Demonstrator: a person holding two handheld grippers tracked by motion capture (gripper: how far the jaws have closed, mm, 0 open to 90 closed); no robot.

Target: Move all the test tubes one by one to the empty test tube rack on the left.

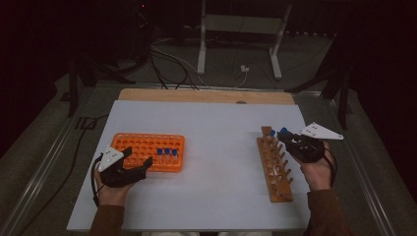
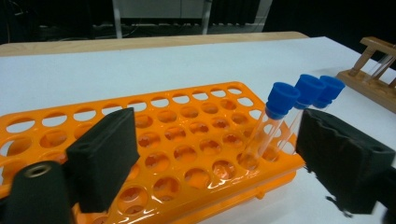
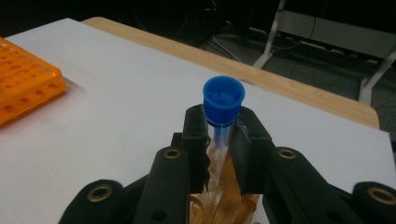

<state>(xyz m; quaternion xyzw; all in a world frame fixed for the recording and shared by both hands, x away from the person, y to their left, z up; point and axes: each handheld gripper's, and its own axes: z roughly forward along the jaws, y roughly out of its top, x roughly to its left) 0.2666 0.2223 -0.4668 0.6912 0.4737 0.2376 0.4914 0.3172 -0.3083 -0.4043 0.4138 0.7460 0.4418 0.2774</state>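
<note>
The right gripper (image 3: pixel 223 140) has its black jaws pinched on a clear glass test tube with a blue cap (image 3: pixel 223 105), the cap poking out above the pads. That tube sits right over the long wooden peg rack (image 1: pixel 275 167), at the rack's far end, with the rack's pale wood showing directly beneath the jaws. 1 more blue-capped tube (image 1: pixel 272 133) stands in that far end, just beside the gripped one.

Across the white table top (image 1: pixel 216 128), well apart from the wooden rack, the left gripper (image 2: pixel 217 161) is spread wide, nothing between its pads. It hangs at the near edge of the orange plastic rack with round holes (image 2: pixel 177 140). 3 blue-capped clear tubes (image 2: pixel 280 112) lean in the holes at the orange rack's end nearer the wooden rack, close by 1 jaw but untouched.
</note>
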